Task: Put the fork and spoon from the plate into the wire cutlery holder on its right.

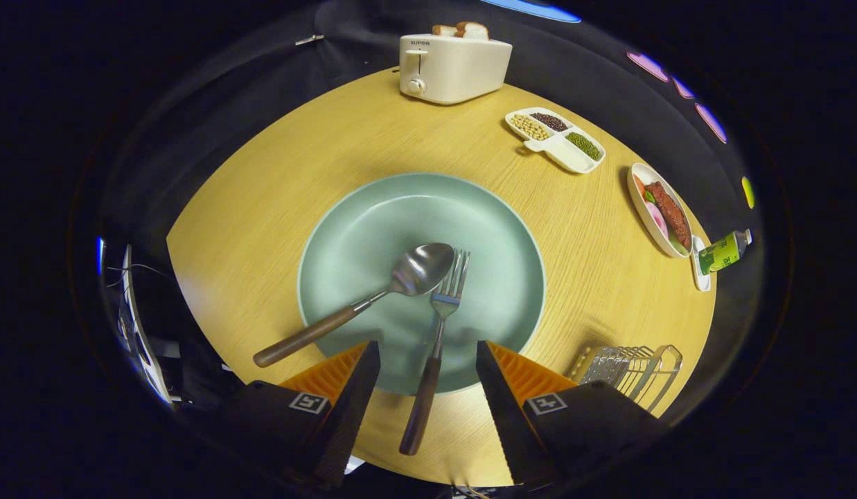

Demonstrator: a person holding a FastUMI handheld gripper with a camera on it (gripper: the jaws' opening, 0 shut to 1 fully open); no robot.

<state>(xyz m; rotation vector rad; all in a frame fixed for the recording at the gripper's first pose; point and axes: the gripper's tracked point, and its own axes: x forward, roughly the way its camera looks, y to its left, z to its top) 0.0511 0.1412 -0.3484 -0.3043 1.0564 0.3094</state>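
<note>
A pale green plate (373,222) lies in the middle of the round wooden table (276,180). On it rest a spoon (422,269) and a fork (445,299), both with dark wooden handles. The spoon's handle runs off the plate's near left rim. The fork's handle points back between my fingers and past the plate's near rim. My gripper (428,357) is open, hovering above the plate's near edge with the fork handle in the gap, untouched. The wire cutlery holder (632,367) stands just right of the right finger, near the table's edge.
A cream toaster (452,66) with bread slices stands at the table's far side. A divided white tray of beans (556,136), an oval dish of food (662,211) and a small green bottle (725,251) sit along the right rim.
</note>
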